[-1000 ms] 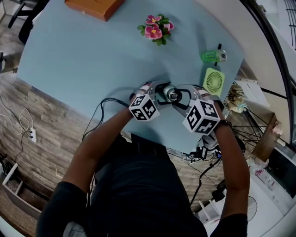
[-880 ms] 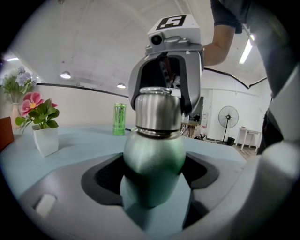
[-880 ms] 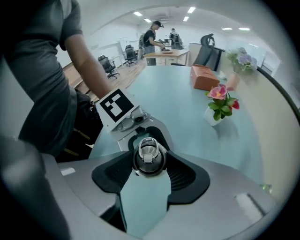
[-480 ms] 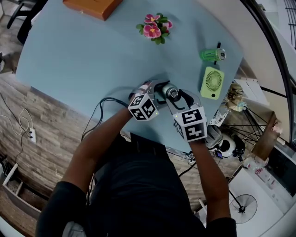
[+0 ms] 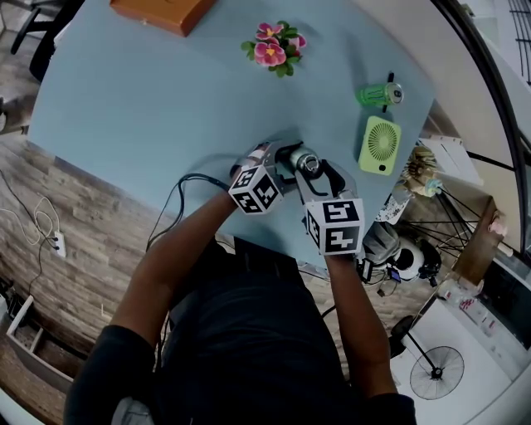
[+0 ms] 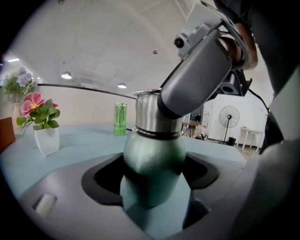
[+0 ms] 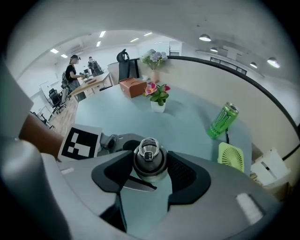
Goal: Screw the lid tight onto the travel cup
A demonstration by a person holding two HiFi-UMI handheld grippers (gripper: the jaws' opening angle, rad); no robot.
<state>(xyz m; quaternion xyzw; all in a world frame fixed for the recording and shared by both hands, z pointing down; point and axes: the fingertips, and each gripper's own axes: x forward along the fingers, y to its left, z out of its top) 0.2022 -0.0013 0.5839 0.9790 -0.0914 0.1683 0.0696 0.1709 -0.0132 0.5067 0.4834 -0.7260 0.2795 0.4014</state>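
Observation:
The travel cup stands on the pale blue table near its front edge. Its green body sits between the jaws of my left gripper, which press on it from both sides. A steel lid with a ring on top caps the cup. My right gripper reaches over from above and is shut on that lid, one pad against each side. In the head view the left gripper comes in from the left and the right gripper from the near side.
A potted pink flower stands at the back, and a brown box at the far edge. A green can and a small green fan lie right of the cup. A black cable hangs over the table's near edge.
My right gripper has swung round the lid from the cup's right side to its near side, staying shut on it. The left gripper and the cup body have stayed put.

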